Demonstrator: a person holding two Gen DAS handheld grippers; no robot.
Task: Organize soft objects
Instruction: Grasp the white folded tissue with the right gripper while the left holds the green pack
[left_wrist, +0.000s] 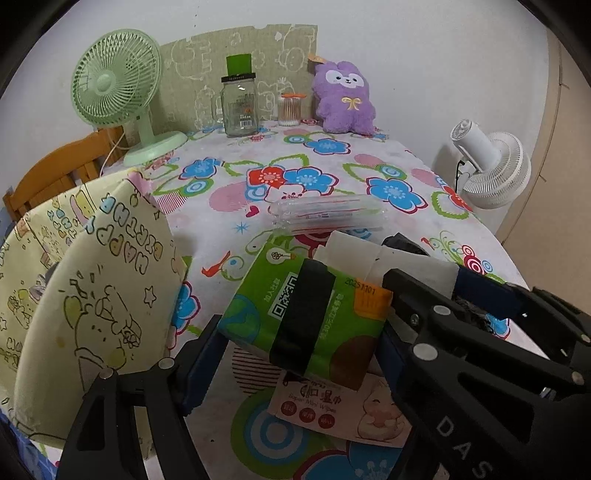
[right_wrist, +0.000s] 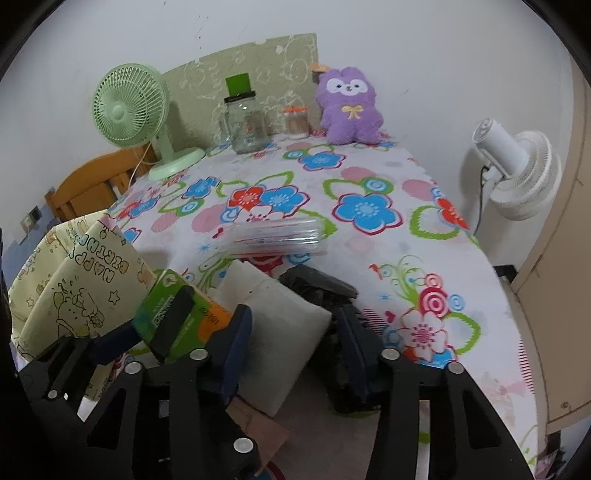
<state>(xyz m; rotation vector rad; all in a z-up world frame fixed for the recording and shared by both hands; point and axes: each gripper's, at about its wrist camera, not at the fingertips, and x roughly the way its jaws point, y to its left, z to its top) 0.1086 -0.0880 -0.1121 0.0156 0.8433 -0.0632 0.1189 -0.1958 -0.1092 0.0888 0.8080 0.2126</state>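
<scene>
A table under a flower-printed cloth (left_wrist: 332, 173) stands against a white wall. Along its far edge, from left to right: a green desk fan (left_wrist: 118, 88), a clear glass jar (left_wrist: 239, 105) with a black lid, and a small container of cotton swabs (left_wrist: 290, 109) with an orange lid. A patterned green board (left_wrist: 207, 55) leans on the wall behind them. A wooden chair (left_wrist: 55, 173) stands at the left, a white fan (left_wrist: 487, 162) at the right.

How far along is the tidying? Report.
Nothing visibly stowed yet. In hand: left gripper clamps the green tissue pack; right gripper straddles the white foam pad. Left: pink wipes packet, black crumpled bag, yellow cartoon bag waiting.
</scene>
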